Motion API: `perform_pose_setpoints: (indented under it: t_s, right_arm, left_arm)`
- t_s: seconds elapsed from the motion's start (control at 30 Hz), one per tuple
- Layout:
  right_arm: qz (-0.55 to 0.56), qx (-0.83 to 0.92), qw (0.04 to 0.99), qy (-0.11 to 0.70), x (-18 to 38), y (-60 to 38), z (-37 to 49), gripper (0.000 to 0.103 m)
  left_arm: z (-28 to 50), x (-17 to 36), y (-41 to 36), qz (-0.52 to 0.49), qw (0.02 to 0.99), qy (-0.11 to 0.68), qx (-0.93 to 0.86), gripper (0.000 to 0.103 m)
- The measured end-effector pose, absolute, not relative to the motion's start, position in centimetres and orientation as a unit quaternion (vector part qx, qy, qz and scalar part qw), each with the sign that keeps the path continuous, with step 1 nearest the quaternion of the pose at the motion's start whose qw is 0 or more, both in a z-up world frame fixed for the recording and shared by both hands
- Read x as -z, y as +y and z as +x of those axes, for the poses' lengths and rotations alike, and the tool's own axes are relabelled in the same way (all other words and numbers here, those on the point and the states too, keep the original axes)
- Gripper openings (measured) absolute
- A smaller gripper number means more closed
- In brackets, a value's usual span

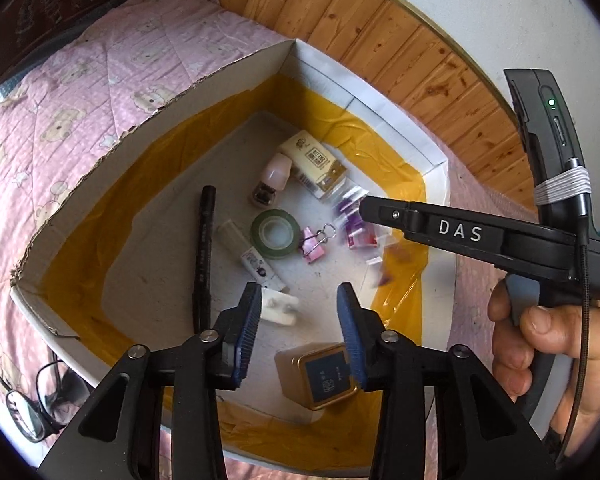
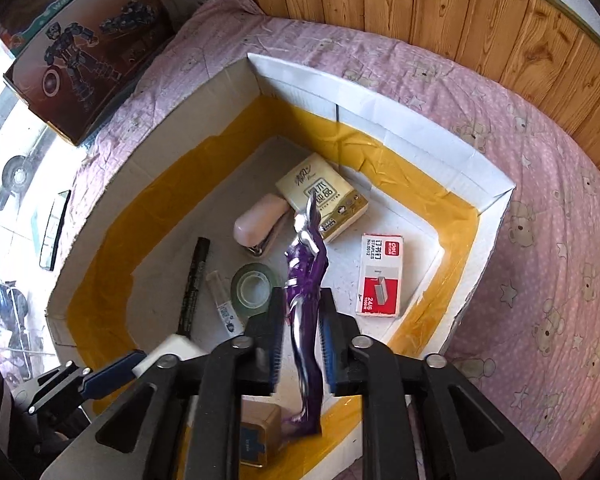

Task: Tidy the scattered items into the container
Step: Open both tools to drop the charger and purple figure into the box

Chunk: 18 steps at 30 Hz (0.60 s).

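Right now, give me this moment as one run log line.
left gripper: open, empty, over box | right gripper: shut on purple figure, over box | release pending

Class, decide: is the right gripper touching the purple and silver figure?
Touching. The right wrist view shows the right gripper closed on the purple and silver figure, both pads pressed against its sides.

Pink bear-print quilt spread as base. Wood-panel wall along quilt's far edge. Robot-picture toy box at quilt's far-left corner. Black-framed glasses on quilt's near-left part. White wall above panelling.
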State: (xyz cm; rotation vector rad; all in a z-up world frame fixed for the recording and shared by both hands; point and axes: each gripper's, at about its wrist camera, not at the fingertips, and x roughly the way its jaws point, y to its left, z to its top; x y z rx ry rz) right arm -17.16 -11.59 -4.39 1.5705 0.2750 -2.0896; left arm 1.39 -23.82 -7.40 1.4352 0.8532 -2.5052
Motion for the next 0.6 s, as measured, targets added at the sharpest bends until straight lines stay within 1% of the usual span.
perform_pose_setpoints:
  t_s: [0.03, 0.07, 0.23, 0.33, 0.43, 0.5, 0.53, 0.6]
  right_arm:
    - [0.574, 0.774, 0.248, 0.101, 4.3, -11.3, -17.1, 0.054]
    - [0.570, 0.777, 0.245, 0.104, 4.1, -11.1, -16.9, 0.056]
    - [0.571, 0.774, 0.254, 0.095, 3.4, -9.8, -15.7, 0.060]
    - [0.567, 0.769, 0.273, 0.108, 3.0, -9.5, -14.1, 0.062]
    - [0.556, 0.764, 0.294, 0.143, 2.2, -9.5, -11.9, 0.067]
    - [0.537, 0.766, 0.299, 0.187, 1.5, -9.2, -10.2, 0.068]
    - [0.529, 0.767, 0.302, 0.202, 1.2, -9.1, -9.6, 0.070]
    - [0.516, 0.766, 0.307, 0.231, 0.5, -8.4, -8.3, 0.070]
  left_arm:
    - [1.4, 7.2, -23.7, 0.476, 0.071, 0.273, 0.833, 0.047]
    - [1.5, 7.1, -23.6, 0.476, 0.075, 0.266, 0.835, 0.047]
    - [2.3, 6.7, -23.9, 0.471, 0.084, 0.268, 0.836, 0.047]
    - [2.9, 6.0, -24.1, 0.460, 0.101, 0.267, 0.841, 0.048]
    - [3.5, 5.3, -23.9, 0.444, 0.109, 0.264, 0.849, 0.055]
    - [3.9, 4.7, -23.7, 0.430, 0.111, 0.262, 0.857, 0.058]
    - [4.2, 4.3, -23.4, 0.423, 0.111, 0.257, 0.862, 0.059]
    - [4.5, 3.8, -22.9, 0.414, 0.113, 0.249, 0.868, 0.059]
